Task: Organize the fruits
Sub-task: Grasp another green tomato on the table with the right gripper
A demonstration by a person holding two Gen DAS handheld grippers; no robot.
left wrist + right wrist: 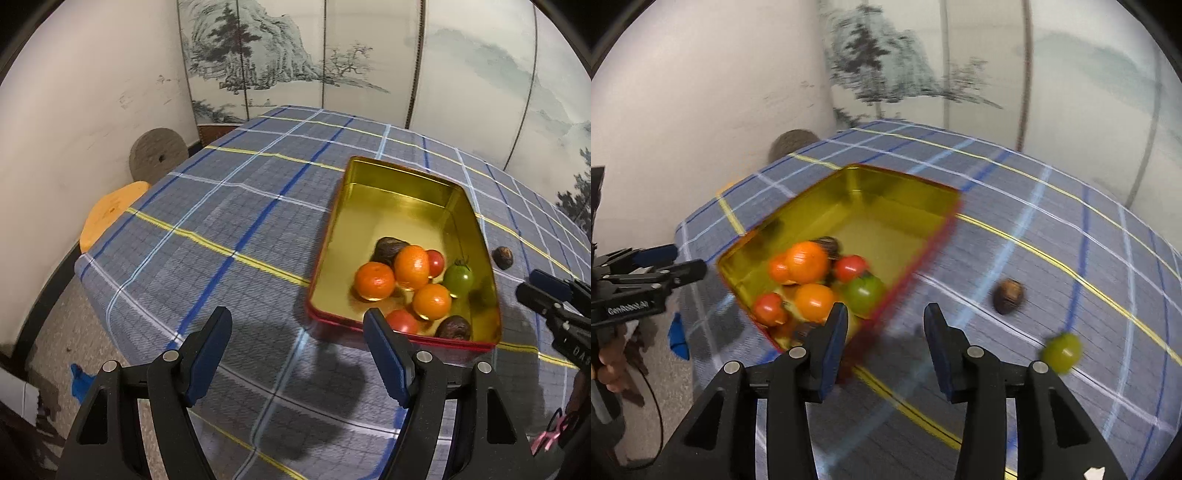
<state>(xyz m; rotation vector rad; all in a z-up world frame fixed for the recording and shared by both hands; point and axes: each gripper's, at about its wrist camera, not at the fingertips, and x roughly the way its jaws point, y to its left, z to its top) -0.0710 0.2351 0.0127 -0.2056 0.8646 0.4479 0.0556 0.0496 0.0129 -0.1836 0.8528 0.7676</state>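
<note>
A gold tin with a red rim (pixel 384 206) (pixel 905 206) sits on the plaid tablecloth. It holds several fruits: oranges (pixel 410 266) (pixel 807 261), red tomatoes (pixel 402 320) (pixel 849 267), a green tomato (pixel 458 278) (pixel 863 293) and dark brown fruits (pixel 387 248). Outside the tin lie a brown fruit (pixel 503 257) (pixel 1008 295) and a green tomato (pixel 1062 351). My left gripper (pixel 299 336) is open and empty, just left of the tin's near corner. My right gripper (pixel 884 325) is open and empty, at the tin's right side; it shows in the left wrist view (pixel 543 288).
The tablecloth (pixel 229 229) covers a table whose left edge drops to the floor. An orange stool (pixel 110 210) and a grey disc (pixel 159 155) stand by the wall. A painted folding screen (pixel 332 62) stands behind the table. My left gripper shows in the right wrist view (pixel 676 266).
</note>
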